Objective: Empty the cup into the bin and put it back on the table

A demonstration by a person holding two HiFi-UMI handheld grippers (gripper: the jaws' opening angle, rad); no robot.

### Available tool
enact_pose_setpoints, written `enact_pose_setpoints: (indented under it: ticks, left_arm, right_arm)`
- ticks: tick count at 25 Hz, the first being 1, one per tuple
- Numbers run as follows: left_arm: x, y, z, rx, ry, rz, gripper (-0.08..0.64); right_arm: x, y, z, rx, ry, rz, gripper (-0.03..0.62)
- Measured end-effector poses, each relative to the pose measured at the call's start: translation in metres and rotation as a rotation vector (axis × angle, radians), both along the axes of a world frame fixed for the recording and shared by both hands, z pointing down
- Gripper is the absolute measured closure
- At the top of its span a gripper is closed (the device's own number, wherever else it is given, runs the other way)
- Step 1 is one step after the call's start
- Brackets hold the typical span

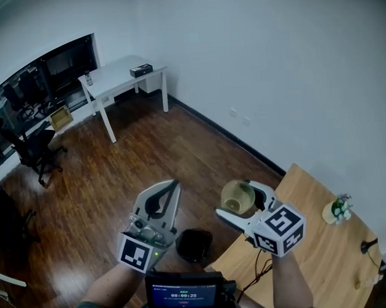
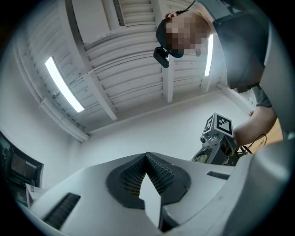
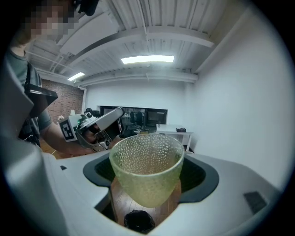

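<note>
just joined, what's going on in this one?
A person holds a gripper in each hand. The right gripper has its jaws clamped on a pale yellow dimpled cup, held in the air off the edge of the wooden table. The black bin sits on the floor below. Nothing shows inside the cup. The left gripper is raised beside it, jaws together and empty. The cup is not yet back on the table.
</note>
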State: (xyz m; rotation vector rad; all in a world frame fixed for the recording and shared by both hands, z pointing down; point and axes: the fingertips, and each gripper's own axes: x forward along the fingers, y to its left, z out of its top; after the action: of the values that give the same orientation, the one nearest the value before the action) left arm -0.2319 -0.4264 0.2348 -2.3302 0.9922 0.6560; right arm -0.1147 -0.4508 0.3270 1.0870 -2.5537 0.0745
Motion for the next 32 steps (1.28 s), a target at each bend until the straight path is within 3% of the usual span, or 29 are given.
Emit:
enact_pose_setpoints:
  ticks: [9,16,28,32]
  left_arm:
    - [-0.016,-0.031,-0.012,0.032,0.013,0.061,0.571]
    - [-0.023,-0.058,-0.014,-0.001,0.000,0.061,0.571]
    - [-0.009,-0.065,-0.013,-0.015,0.002,0.068,0.571]
    - [-0.008,-0.066,-0.008,-0.079,0.037,0.073,0.571]
  right_arm:
    - [-0.004,-0.028,-0.007,-0.016,0.067,0.052,0.195]
    - [0.012,-0.056,-0.028,-0.022,0.119,0.081,0.195]
    - [0.043,-0.072,-0.035,0.055,0.426,0.127,0.195]
    - [0.046,-0.071,-0.033,0.070,0.513,0.117,0.195]
